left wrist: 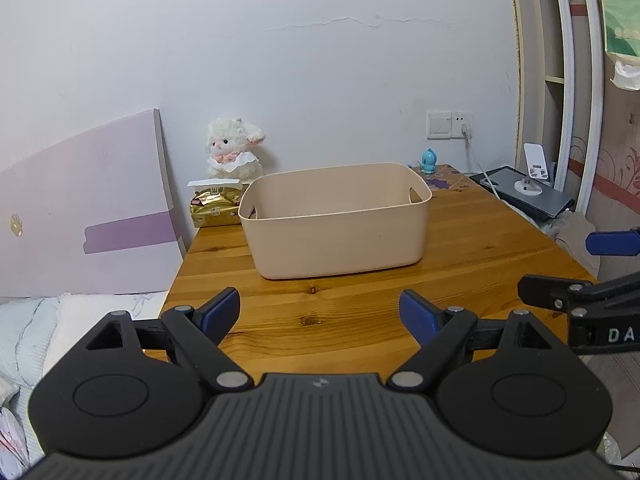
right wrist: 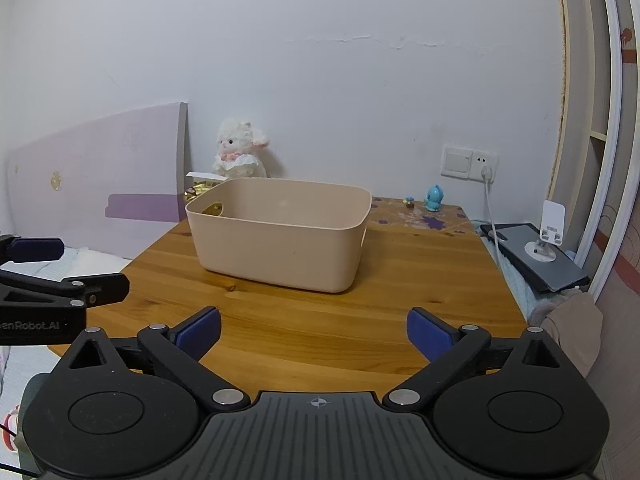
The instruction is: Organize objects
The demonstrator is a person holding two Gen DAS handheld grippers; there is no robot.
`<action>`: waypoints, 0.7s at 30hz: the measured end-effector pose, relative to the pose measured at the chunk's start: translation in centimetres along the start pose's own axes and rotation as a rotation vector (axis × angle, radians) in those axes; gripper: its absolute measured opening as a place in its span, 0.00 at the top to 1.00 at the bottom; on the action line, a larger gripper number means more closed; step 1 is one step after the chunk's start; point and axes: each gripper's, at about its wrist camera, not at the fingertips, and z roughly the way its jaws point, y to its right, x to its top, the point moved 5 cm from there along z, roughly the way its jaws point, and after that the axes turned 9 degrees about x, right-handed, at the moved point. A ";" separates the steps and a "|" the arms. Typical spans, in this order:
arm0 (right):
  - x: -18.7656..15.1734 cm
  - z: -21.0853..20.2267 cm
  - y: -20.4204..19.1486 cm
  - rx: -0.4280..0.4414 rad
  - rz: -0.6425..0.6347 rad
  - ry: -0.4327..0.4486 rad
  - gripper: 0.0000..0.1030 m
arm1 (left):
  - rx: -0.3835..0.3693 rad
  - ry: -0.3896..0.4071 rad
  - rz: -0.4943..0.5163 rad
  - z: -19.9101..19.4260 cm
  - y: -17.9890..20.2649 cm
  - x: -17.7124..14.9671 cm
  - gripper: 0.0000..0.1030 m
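A beige plastic bin (left wrist: 336,220) stands on the wooden table (left wrist: 320,320); it also shows in the right wrist view (right wrist: 280,236). My left gripper (left wrist: 320,312) is open and empty, low over the table's near part, in front of the bin. My right gripper (right wrist: 314,332) is open and empty, likewise in front of the bin. Behind the bin are a white plush lamb (left wrist: 234,148), a gold tissue pack (left wrist: 214,206) and a small blue figurine (left wrist: 429,161). The bin's inside is mostly hidden.
A purple headboard (left wrist: 88,208) and bedding lie left of the table. A dark laptop with a white phone stand (right wrist: 552,236) sits to the right, with a charging cable from the wall socket (right wrist: 486,170). A wardrobe frame rises at far right.
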 end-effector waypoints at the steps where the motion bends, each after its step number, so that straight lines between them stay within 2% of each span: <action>1: 0.0 0.0 0.0 0.002 -0.001 0.000 0.01 | -0.001 0.005 0.001 -0.2 0.0 0.0 0.14; 3: 0.1 0.2 0.0 0.001 -0.002 -0.001 0.00 | 0.005 0.012 0.000 -0.4 -0.1 0.1 0.10; 11: 0.1 0.9 0.3 -0.008 0.005 -0.017 0.00 | 0.006 -0.005 0.002 0.0 -0.1 0.0 0.10; 21: 0.4 4.2 0.1 -0.004 -0.002 -0.077 0.00 | -0.006 -0.050 -0.016 2.2 -0.7 -0.3 0.10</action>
